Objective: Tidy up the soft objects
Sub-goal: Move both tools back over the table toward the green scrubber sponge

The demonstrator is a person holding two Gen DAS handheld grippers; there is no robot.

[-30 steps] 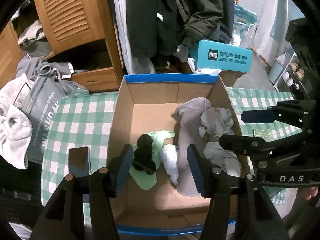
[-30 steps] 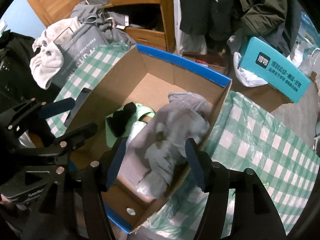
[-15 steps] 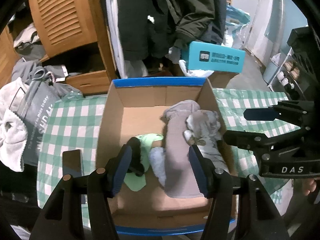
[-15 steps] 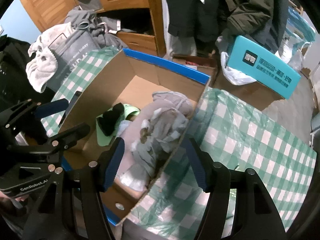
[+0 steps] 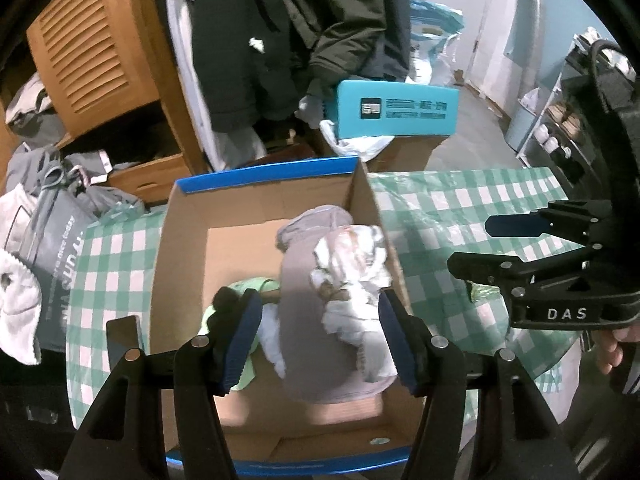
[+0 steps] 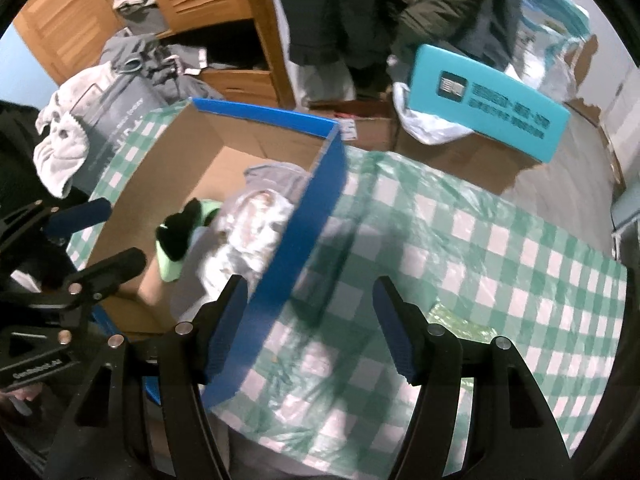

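An open cardboard box [image 5: 268,174] with a blue rim stands on the checked table. Inside lie a grey garment [image 5: 304,320], a crumpled white cloth [image 5: 348,256], a green piece [image 5: 256,282] and a black item [image 5: 226,300]. My left gripper [image 5: 320,336] hangs above the grey garment with its jaws opening; nothing is held between them. My right gripper [image 6: 310,320] is open over the box's right wall [image 6: 304,216] and the tablecloth [image 6: 480,260], also holding nothing. In the right wrist view the black item [image 6: 178,232] and the white cloth [image 6: 256,220] show inside the box.
A teal box [image 5: 396,110] sits behind the table on a brown carton. Dark coats [image 5: 280,20] hang beside a wooden wardrobe [image 5: 92,52]. A grey bag [image 5: 52,248] and a white towel [image 5: 16,312] lie at left. A dark flat slab [image 5: 122,340] rests left of the box.
Both grippers have shifted right. The left went from above the black item to above the grey garment and stands slightly wider. The right left the garment for the box's right wall.
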